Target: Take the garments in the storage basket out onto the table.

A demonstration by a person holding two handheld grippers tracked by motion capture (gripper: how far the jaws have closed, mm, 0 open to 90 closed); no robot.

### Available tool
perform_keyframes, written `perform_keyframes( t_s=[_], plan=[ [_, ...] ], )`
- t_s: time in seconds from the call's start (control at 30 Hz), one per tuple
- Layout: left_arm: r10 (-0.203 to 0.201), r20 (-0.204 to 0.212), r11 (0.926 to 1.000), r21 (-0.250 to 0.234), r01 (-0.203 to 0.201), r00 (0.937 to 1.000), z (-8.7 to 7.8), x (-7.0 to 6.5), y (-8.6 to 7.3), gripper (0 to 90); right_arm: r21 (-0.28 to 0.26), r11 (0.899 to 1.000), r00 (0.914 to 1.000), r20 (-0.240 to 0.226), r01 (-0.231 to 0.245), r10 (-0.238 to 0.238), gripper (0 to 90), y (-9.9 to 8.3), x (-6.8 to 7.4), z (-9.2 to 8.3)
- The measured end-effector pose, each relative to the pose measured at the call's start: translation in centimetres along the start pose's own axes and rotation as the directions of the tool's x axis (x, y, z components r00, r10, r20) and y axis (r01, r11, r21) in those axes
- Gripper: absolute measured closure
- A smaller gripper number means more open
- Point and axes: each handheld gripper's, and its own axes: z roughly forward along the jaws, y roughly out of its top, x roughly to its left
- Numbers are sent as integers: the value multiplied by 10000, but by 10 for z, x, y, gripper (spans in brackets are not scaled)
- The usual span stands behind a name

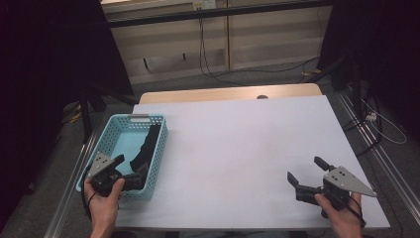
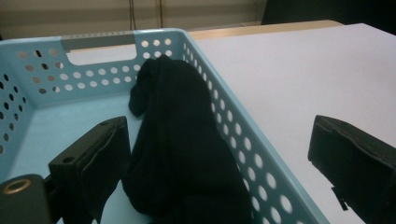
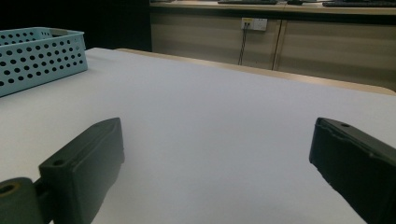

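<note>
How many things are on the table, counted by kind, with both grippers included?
Light blue basket: 1
Black cloth in the basket: 1
Grippers, left gripper and right gripper, both open: 2
Total: 4

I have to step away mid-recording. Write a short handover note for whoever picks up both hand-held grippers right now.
Left hand-held gripper: jaws open, holding nothing. It sits at the near right corner of the blue basket, one jaw inside and one outside its right wall.
Right hand-held gripper: jaws open, empty, low over the bare white table at near right.
Black cloth: lies inside the basket, heaped along its right wall, close to the left jaws.
Done: the cloth is in the basket and released.
Left: probably just draw both grippers back; I see no other item on the table.
</note>
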Motion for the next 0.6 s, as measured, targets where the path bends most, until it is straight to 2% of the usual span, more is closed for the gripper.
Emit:
perform_keyframes(
  t_s=[0.03,0.1,0.17,0.23,0.33,0.37,0.5,0.57,0.6],
  plan=[
    [-74,8,9997,250,73,10000,2,1,3,57,-2,10000,10000,-9,1,-1,22,0,0,0],
    [-100,160,9994,345,95,9998,3,1,7,57,29,10000,10000,18,37,-37,22,0,1,0],
    [148,116,9990,421,-153,9998,4,3,11,56,39,10000,10000,10,64,-64,22,0,1,0],
    [156,115,9991,396,-161,9998,5,3,13,56,31,10000,10000,-1,44,-44,22,0,1,0],
    [84,-149,9988,491,-77,9999,7,9,20,51,37,10000,10000,4,65,-65,22,0,1,0],
    [169,-303,9980,608,-150,9994,8,10,22,51,37,9999,9999,29,97,-97,22,0,1,0],
    [257,-49,9952,944,-251,9997,14,13,26,48,43,9999,9999,38,101,-101,22,0,1,0],
    [241,47,9874,1562,-245,9997,21,15,30,98,52,9999,10000,25,93,-93,22,0,2,0],
    [212,48,9849,1720,-217,9998,22,16,31,143,58,9999,10000,21,92,-92,22,0,2,0]
  ],
)
